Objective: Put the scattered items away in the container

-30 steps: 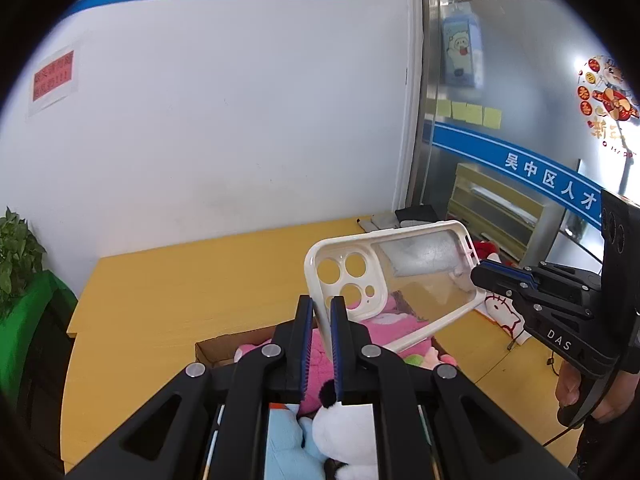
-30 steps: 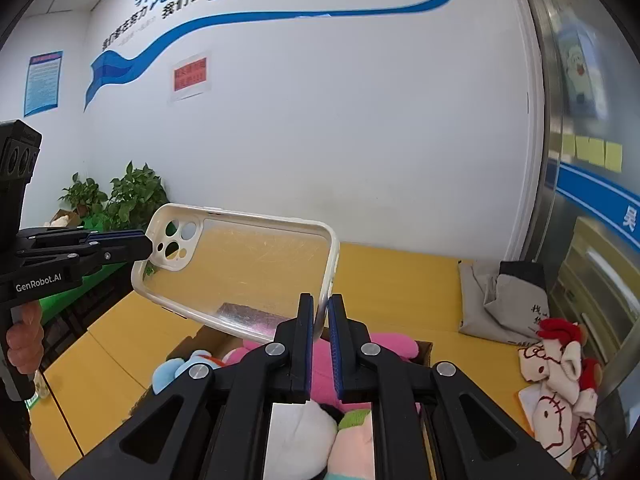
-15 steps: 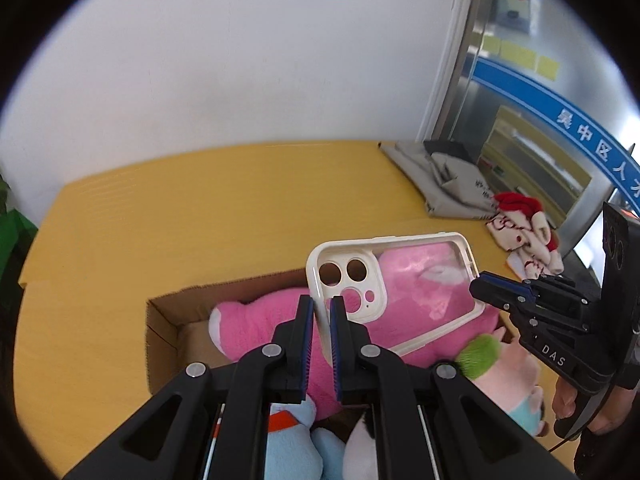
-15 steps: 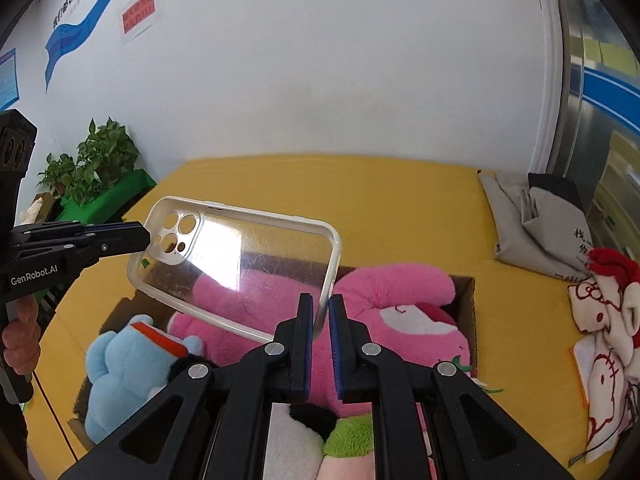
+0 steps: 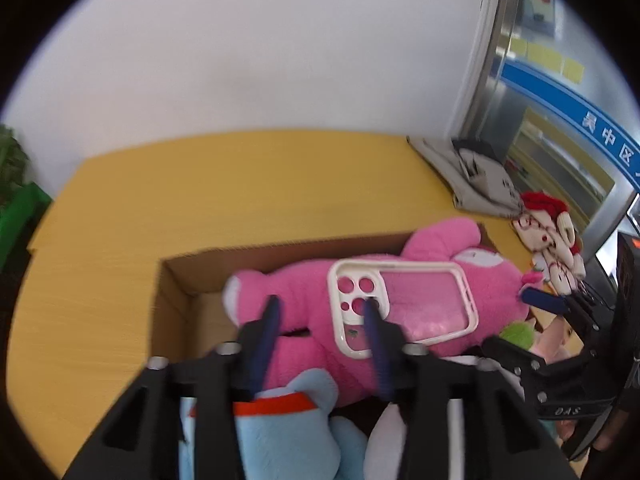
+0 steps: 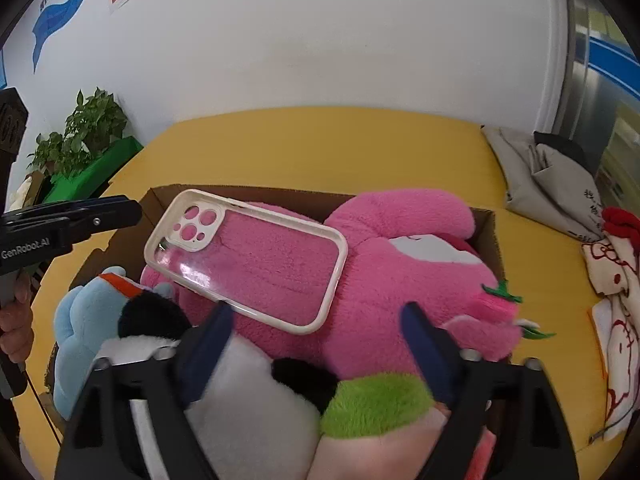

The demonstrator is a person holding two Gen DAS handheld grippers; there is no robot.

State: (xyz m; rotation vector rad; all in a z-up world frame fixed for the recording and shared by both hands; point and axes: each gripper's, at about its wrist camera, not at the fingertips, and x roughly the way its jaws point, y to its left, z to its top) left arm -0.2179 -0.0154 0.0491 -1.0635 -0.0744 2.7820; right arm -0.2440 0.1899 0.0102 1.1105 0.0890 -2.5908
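Observation:
A clear phone case with a white rim point(image 5: 402, 306) point(image 6: 244, 256) lies flat on a big pink plush point(image 5: 300, 280) point(image 6: 400, 248) inside the cardboard box point(image 5: 176, 280) point(image 6: 486, 232). My left gripper point(image 5: 320, 312) point(image 6: 134, 212) is at the case's camera corner. Its jaws are opening and neither pad presses on the rim. My right gripper point(image 6: 314, 320) point(image 5: 520, 328) is at the opposite end. Its jaws are opening wide, with the case's near edge just ahead of the gap and untouched. A blue plush point(image 5: 280, 432) point(image 6: 76, 320) and a black-and-white plush point(image 6: 248, 400) also fill the box.
The box stands on a yellow table point(image 5: 240, 184) point(image 6: 320, 148). A grey cloth bag point(image 5: 476, 184) point(image 6: 548, 184) and a red-and-white cloth toy point(image 5: 548, 232) point(image 6: 616, 264) lie at the table's right. A potted plant point(image 6: 84, 128) stands off the left end.
Both grippers came down over the box holding the case by its two ends. Both jaws have now spread, and the case rests on the pink plush.

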